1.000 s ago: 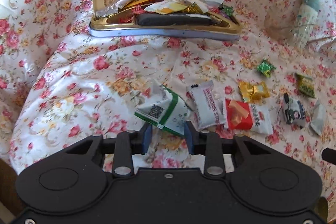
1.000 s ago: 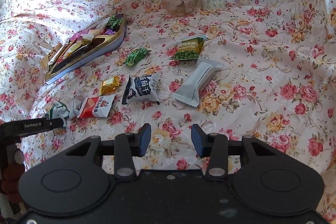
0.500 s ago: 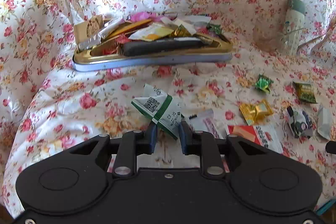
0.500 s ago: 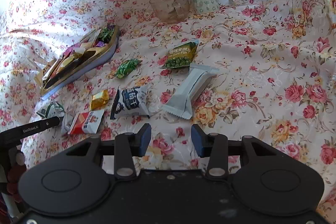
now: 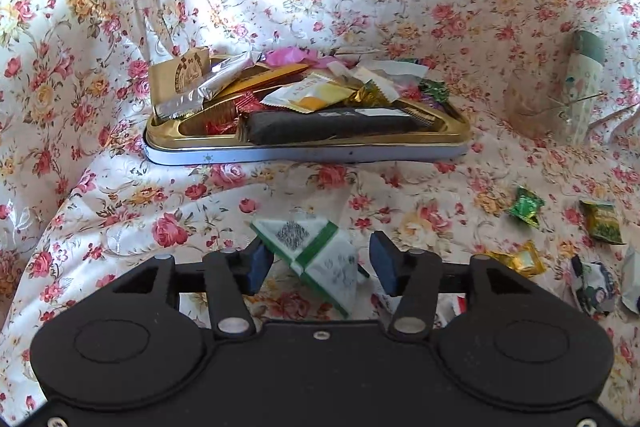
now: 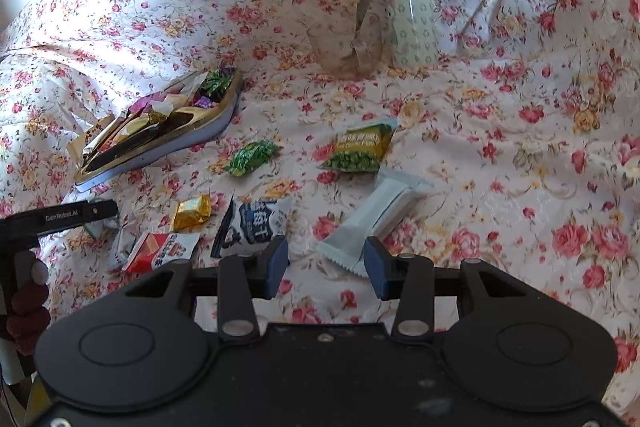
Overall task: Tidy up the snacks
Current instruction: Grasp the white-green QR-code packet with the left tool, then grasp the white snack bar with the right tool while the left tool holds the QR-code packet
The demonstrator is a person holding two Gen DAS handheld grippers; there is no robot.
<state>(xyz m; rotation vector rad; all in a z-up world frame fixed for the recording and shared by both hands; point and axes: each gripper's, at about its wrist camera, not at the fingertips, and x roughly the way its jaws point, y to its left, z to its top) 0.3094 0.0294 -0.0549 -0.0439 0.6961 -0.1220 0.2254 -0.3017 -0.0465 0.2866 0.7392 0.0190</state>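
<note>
Lying between just-opened left gripper (image 5: 322, 263) jaws, green-striped white packet (image 5: 316, 253), long axis slanting toward lower right; right gripper (image 6: 326, 263) released

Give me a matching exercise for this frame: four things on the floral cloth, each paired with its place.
Things:
1 gold tin
2 green-and-white packet
3 bottle
4 grey bar

Places:
A beside the glass cup
B in front of the right tool
C between the left tool's open jaws
D heaped with snacks

Pairs: 1-D, 2-C, 3-A, 4-B
</note>
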